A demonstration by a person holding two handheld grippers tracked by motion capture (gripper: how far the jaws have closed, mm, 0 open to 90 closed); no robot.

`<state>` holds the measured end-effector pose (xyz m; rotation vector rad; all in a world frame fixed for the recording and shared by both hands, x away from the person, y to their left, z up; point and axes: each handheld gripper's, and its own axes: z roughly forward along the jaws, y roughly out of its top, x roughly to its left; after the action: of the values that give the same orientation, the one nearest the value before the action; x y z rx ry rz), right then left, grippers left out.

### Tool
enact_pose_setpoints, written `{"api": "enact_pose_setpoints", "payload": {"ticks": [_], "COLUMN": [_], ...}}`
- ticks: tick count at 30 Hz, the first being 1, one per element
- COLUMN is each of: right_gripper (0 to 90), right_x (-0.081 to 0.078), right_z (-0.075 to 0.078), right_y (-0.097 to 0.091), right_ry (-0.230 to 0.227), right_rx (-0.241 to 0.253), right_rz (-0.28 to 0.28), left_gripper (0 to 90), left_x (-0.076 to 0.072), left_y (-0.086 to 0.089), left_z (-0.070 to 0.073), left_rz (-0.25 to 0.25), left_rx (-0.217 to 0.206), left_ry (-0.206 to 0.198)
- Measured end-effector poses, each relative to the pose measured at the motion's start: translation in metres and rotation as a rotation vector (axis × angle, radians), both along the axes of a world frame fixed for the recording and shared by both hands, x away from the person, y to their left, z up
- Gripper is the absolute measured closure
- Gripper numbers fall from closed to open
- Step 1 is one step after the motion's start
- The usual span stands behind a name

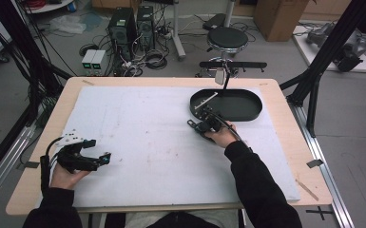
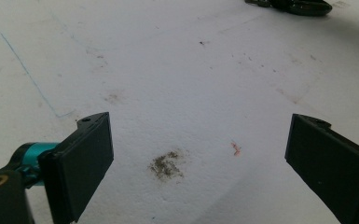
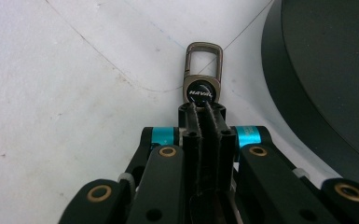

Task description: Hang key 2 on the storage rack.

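My right gripper [image 3: 200,106] is shut on a metal key-ring clasp [image 3: 203,73] that bears a round black badge and sticks out past the jaw tips. It hovers over the white mat just beside the black oval tray [image 3: 317,84]. In the high view the right gripper [image 1: 204,121] sits at the tray's [image 1: 252,110] near left rim. A white strip [image 1: 206,100] lies in the tray's left end. My left gripper [image 1: 103,157] rests low over the mat at the near left, its jaws wide apart with nothing between them [image 2: 198,154].
A white mat [image 1: 142,137] covers most of the wooden table [image 1: 285,118]. The mat carries a brown smudge [image 2: 167,164] and faint blue pen lines [image 2: 25,70]. Beyond the table's far edge stand a stool [image 1: 226,39], computer towers [image 1: 122,26] and cables.
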<state>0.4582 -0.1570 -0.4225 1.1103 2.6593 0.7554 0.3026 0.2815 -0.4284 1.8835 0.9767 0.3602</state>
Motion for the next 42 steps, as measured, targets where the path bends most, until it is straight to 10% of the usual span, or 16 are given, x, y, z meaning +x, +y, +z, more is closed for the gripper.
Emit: {"api": "enact_pose_setpoints", "payload": {"ticks": [11, 29, 42], "right_gripper": [86.8, 87.2, 87.1], "right_x": [-0.004, -0.013, -0.008], "right_z": [0.009, 0.069, 0.105], "right_y": [-0.005, -0.059, -0.081], "right_ry": [0.003, -0.041, -0.092], "right_rx": [0.037, 0.288, 0.334], "right_rz": [0.025, -0.022, -0.037], "left_gripper": [8.1, 8.1, 8.1], "left_x": [0.0, 0.001, 0.001], "left_y": [0.001, 0.0, 0.0], "left_z": [0.0, 0.0, 0.0], "left_rz": [0.001, 0.006, 0.01], "left_rx": [-0.004, -0.008, -0.01], "left_ry": [-0.004, -0.005, -0.005]}}
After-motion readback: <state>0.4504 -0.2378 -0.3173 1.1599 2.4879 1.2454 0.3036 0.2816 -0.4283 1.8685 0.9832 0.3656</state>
